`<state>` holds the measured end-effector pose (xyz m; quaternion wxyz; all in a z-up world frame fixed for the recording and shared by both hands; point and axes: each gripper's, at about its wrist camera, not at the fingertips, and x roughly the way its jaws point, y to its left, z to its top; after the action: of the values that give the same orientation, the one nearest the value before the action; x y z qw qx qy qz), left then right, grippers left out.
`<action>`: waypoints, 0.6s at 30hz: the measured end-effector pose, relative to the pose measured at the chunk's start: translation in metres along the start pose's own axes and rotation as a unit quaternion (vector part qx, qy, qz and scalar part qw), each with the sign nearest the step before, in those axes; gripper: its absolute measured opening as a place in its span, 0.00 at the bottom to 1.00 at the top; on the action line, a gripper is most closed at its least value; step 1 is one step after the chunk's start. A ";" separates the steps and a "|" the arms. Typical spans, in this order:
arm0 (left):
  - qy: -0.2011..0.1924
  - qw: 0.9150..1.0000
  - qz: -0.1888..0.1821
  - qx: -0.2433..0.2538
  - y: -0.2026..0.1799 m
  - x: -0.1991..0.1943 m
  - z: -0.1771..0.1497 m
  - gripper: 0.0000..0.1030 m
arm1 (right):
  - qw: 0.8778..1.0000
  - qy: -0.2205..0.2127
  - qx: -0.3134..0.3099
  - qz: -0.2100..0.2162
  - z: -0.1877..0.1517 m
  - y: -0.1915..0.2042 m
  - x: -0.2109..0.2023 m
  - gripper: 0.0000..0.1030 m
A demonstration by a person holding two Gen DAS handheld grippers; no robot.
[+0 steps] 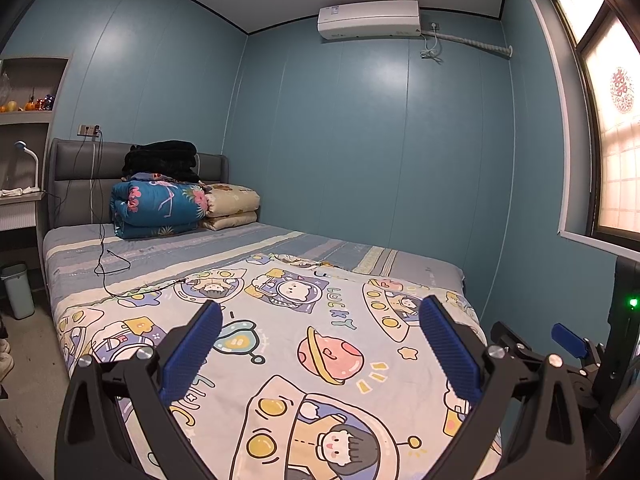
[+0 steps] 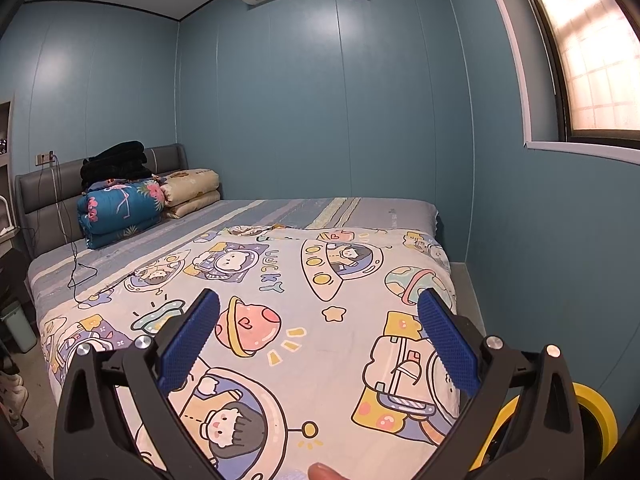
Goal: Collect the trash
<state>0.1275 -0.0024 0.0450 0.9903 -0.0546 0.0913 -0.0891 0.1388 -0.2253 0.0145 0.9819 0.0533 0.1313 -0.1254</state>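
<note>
Trash bin (image 1: pixel 17 290) beside bed edge (image 1: pixel 60 312)

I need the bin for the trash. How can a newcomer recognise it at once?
Find the bed with its grey headboard. On the floor beside it stands the small pale blue-grey bin. It alone there is a plain lidded box.

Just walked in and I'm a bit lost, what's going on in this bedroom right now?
A person holds two grippers over the bed, both wide open and empty. The left gripper and right gripper hover above the cartoon blanket. No trash is visible on the bed. A small bin stands on the floor beside the bed.
</note>
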 end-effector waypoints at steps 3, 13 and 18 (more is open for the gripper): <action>0.000 1.000 0.000 0.001 0.000 0.000 0.000 0.92 | 1.000 0.002 0.001 0.000 0.000 0.000 0.000 0.92; -0.001 1.000 0.000 0.004 0.000 0.000 0.000 0.92 | 1.000 0.003 0.001 -0.001 0.000 0.000 0.003 0.92; 0.004 1.000 -0.003 0.003 0.001 0.002 0.000 0.92 | 1.000 0.006 0.003 -0.002 -0.001 0.000 0.004 0.92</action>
<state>0.1296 -0.0023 0.0442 0.9899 -0.0511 0.0950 -0.0923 0.1426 -0.2263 0.0125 0.9807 0.0563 0.1374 -0.1273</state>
